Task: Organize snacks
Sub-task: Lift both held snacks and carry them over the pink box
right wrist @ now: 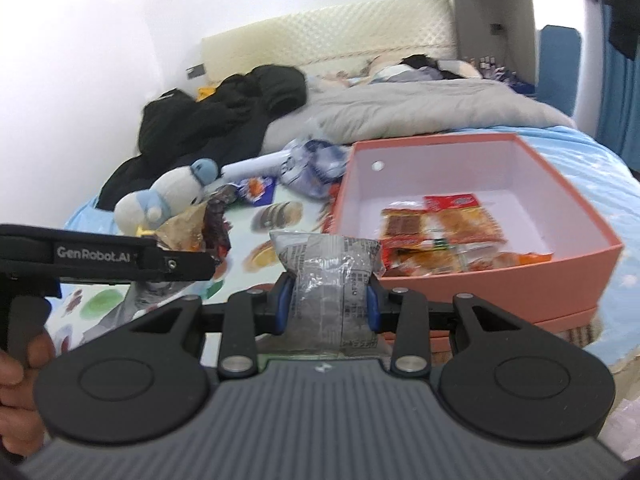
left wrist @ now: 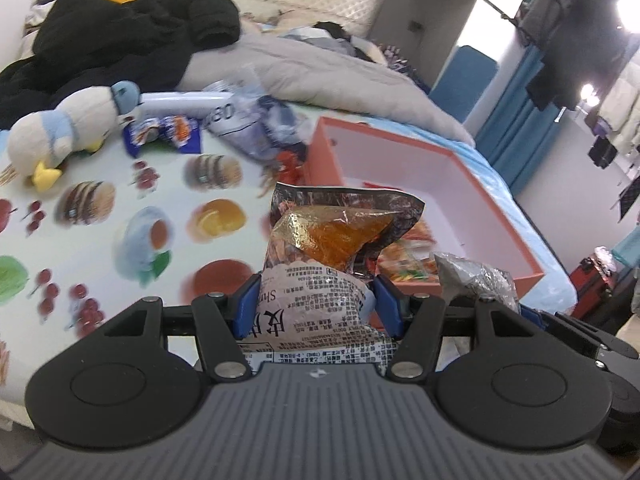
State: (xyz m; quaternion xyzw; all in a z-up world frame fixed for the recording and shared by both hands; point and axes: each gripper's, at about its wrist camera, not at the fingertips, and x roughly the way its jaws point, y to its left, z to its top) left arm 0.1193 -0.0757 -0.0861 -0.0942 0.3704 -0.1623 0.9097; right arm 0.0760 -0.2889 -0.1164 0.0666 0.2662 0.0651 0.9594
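Snack packets are carried in both grippers above a bed spread with a food-print sheet (left wrist: pixel 120 208). Left gripper (left wrist: pixel 316 300): blue pads clamped on a printed packet with a clear orange window (left wrist: pixel 320 248) (its top crumpled, its lower half white with text). Right gripper (right wrist: pixel 330 300): pads closed on a silver-grey foil packet (right wrist: pixel 328 264), held upright. Orange box (right wrist: pixel 520 276), open-topped with a pale lining, sits on the bed just beyond the right gripper; several red-and-orange snack packs (right wrist: pixel 440 232) lie flat on its floor. More wrapped snacks (right wrist: pixel 256 190) rest on the sheet left of the box, beside a plush penguin (right wrist: pixel 172 196). A hand (right wrist: pixel 20 376) grips the left tool's handle at the lower left of the right wrist view.
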